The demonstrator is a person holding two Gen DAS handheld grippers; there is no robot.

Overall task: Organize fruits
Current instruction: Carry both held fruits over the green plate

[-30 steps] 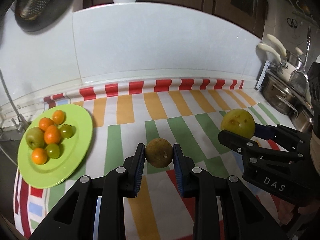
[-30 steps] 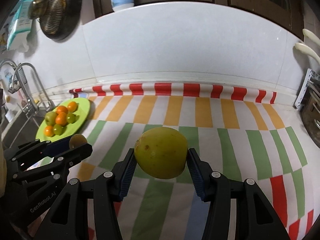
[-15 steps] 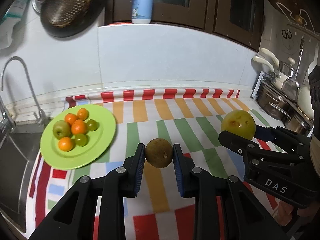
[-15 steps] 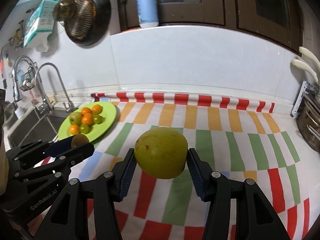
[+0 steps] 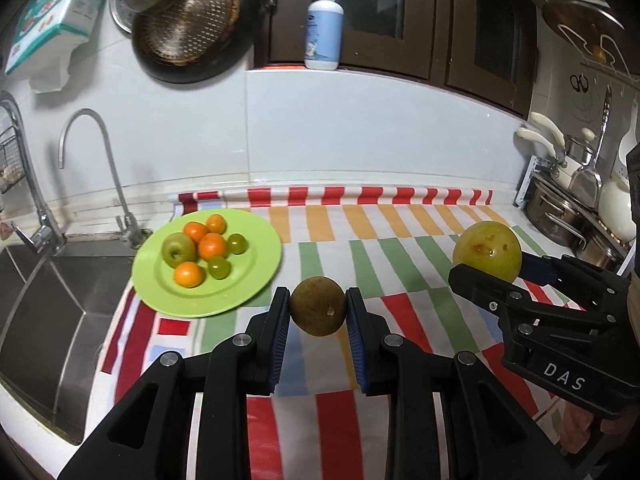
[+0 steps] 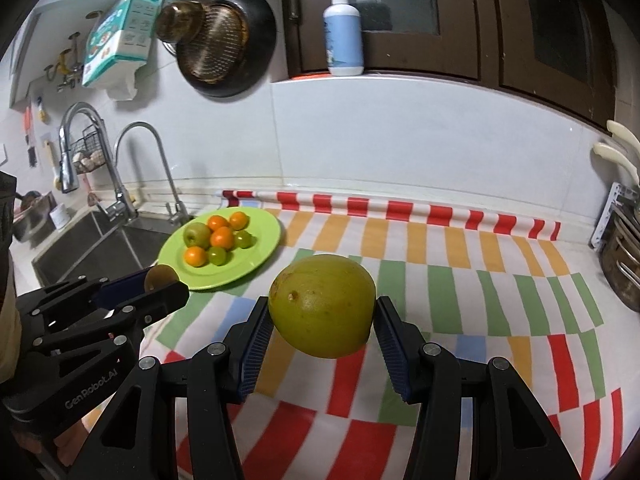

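Observation:
My left gripper (image 5: 318,312) is shut on a small brown round fruit (image 5: 318,311), held above the striped cloth (image 5: 400,252). My right gripper (image 6: 322,320) is shut on a large yellow-green fruit (image 6: 322,305), also held in the air. Each gripper shows in the other's view: the right one (image 5: 486,266) with its yellow-green fruit (image 5: 487,249), the left one (image 6: 160,284) with the brown fruit (image 6: 161,276). A green plate (image 5: 256,276) at the cloth's left end holds several oranges, a green apple (image 5: 179,249) and two small green fruits. The plate also shows in the right wrist view (image 6: 262,256).
A steel sink (image 5: 44,312) with a tap (image 5: 92,160) lies left of the plate. Steel pots (image 5: 560,216) and utensils stand at the right end of the counter. A pan (image 5: 188,20) hangs on the white wall; a pump bottle (image 5: 324,26) stands on the ledge above.
Both grippers have risen and drawn back with their fruits. The counter, plate and sink now show from higher and farther away.

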